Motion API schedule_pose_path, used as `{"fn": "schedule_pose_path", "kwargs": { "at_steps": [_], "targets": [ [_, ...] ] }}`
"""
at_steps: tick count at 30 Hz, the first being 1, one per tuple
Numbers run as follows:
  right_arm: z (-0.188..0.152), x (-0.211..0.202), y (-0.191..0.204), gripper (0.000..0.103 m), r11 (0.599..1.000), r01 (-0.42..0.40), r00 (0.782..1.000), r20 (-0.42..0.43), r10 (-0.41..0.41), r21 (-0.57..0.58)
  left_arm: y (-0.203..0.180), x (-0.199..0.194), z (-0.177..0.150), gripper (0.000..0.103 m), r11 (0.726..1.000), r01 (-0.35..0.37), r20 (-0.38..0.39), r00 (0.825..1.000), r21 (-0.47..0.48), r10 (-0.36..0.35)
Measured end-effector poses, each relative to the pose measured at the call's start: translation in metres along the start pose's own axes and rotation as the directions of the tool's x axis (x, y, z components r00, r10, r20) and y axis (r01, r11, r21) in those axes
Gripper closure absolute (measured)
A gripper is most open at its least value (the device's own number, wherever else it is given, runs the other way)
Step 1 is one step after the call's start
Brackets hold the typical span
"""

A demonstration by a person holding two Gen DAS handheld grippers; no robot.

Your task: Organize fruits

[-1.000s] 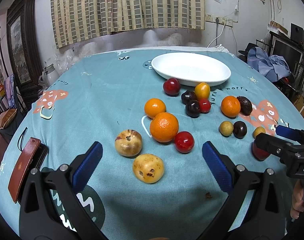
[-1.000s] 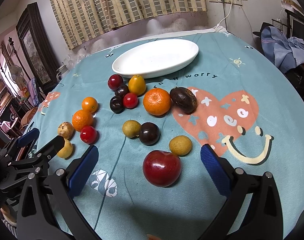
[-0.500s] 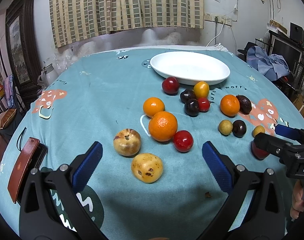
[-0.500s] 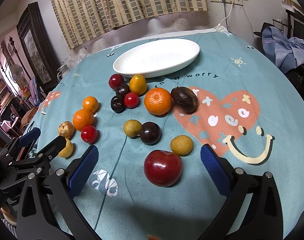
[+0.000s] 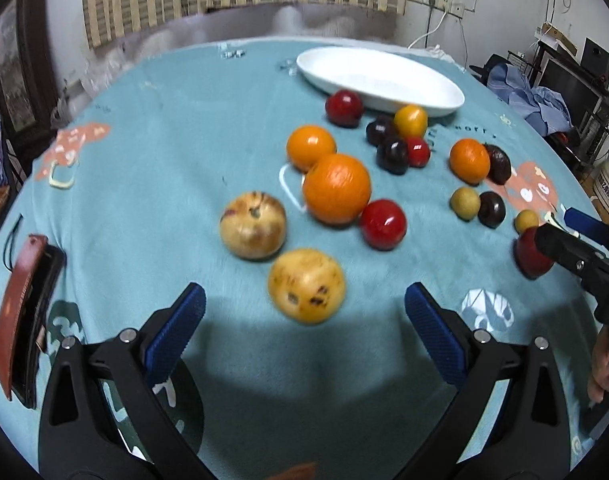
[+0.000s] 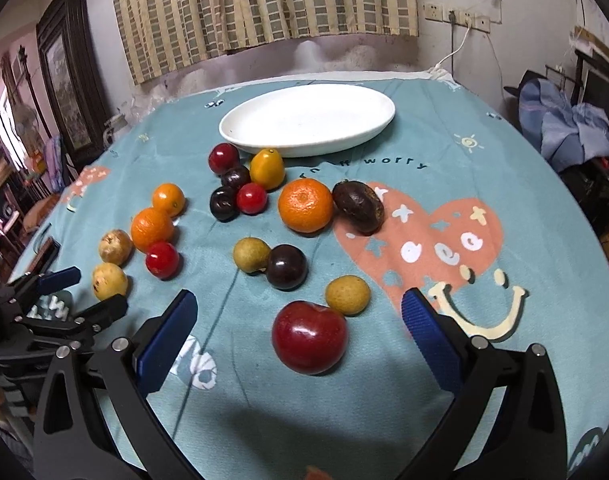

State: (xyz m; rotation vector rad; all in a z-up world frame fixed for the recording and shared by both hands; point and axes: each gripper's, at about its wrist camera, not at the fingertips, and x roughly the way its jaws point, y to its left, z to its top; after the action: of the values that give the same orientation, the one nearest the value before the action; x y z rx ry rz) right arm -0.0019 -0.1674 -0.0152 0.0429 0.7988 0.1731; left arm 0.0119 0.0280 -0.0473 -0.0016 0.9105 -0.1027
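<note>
Many fruits lie loose on the teal tablecloth in front of an empty white oval plate (image 5: 384, 80) (image 6: 308, 120). My left gripper (image 5: 304, 320) is open, just short of a spotted yellow fruit (image 5: 306, 285), with a pale brown fruit (image 5: 253, 225), a big orange (image 5: 337, 189) and a red fruit (image 5: 383, 224) beyond. My right gripper (image 6: 296, 334) is open around a dark red apple (image 6: 309, 336); a small yellow-green fruit (image 6: 347, 294) touches the apple's far side. Each gripper shows at the edge of the other's view.
Oranges (image 6: 305, 205), dark plums (image 6: 286, 266), a yellow fruit (image 6: 267, 168) and a brown wrinkled fruit (image 6: 358, 206) lie between the grippers and the plate. A brown leather case (image 5: 20, 312) lies at the table's left edge. Clothes and a monitor stand to the right.
Both grippers have moved forward and lower toward the fruit. The spotted yellow fruit and the red apple now sit closer between the open fingers. No fruit has moved.
</note>
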Motion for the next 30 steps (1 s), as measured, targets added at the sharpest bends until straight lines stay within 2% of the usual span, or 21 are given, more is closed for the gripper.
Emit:
{"fn": "schedule_pose_path", "kwargs": {
  "at_steps": [3, 8, 11, 17, 20, 23, 26, 30],
  "targets": [
    [0.0, -0.003, -0.009, 0.001, 1.0, 0.001, 1.0, -0.01, -0.001, -0.006, 0.005, 0.013, -0.002, 0.002, 1.0, 0.014, -0.083, 0.996, -0.005, -0.014],
    [0.0, -0.004, -0.024, 0.001, 1.0, 0.011, 1.0, -0.018, -0.01, 0.018, -0.001, 0.016, -0.004, 0.002, 0.999, -0.018, -0.099, 0.995, 0.048, 0.022],
    [-0.005, 0.0, -0.032, 0.001, 0.999, 0.026, 0.998, -0.058, -0.025, 0.022, -0.002, 0.015, -0.003, 0.002, 0.998, -0.017, -0.104, 0.994, 0.056, 0.022],
    [-0.018, 0.007, -0.026, 0.001, 0.998, 0.041, 0.988, -0.149, -0.047, -0.045, -0.005, 0.019, 0.005, 0.002, 0.999, -0.028, -0.107, 0.994, 0.043, 0.032],
    [-0.025, 0.012, -0.032, 0.001, 0.999, 0.038, 0.977, -0.209, -0.044, -0.033, -0.005, 0.021, 0.009, 0.002, 0.999, -0.021, -0.103, 0.994, 0.037, 0.025],
    [-0.027, 0.011, -0.033, 0.001, 0.999, 0.017, 0.977, -0.212, -0.025, -0.039, 0.002, 0.017, 0.011, 0.002, 1.0, 0.021, -0.08, 0.997, 0.017, -0.019],
    [-0.03, 0.014, -0.025, 0.001, 0.991, 0.025, 0.972, -0.227, -0.054, -0.128, 0.001, 0.013, 0.011, 0.002, 0.998, 0.027, -0.061, 0.998, 0.05, -0.024],
    [-0.029, 0.013, -0.031, 0.001, 0.99, -0.018, 0.973, -0.229, -0.015, -0.137, -0.003, 0.008, 0.012, 0.002, 0.995, 0.065, -0.032, 0.998, 0.076, -0.062]
  ]
}}
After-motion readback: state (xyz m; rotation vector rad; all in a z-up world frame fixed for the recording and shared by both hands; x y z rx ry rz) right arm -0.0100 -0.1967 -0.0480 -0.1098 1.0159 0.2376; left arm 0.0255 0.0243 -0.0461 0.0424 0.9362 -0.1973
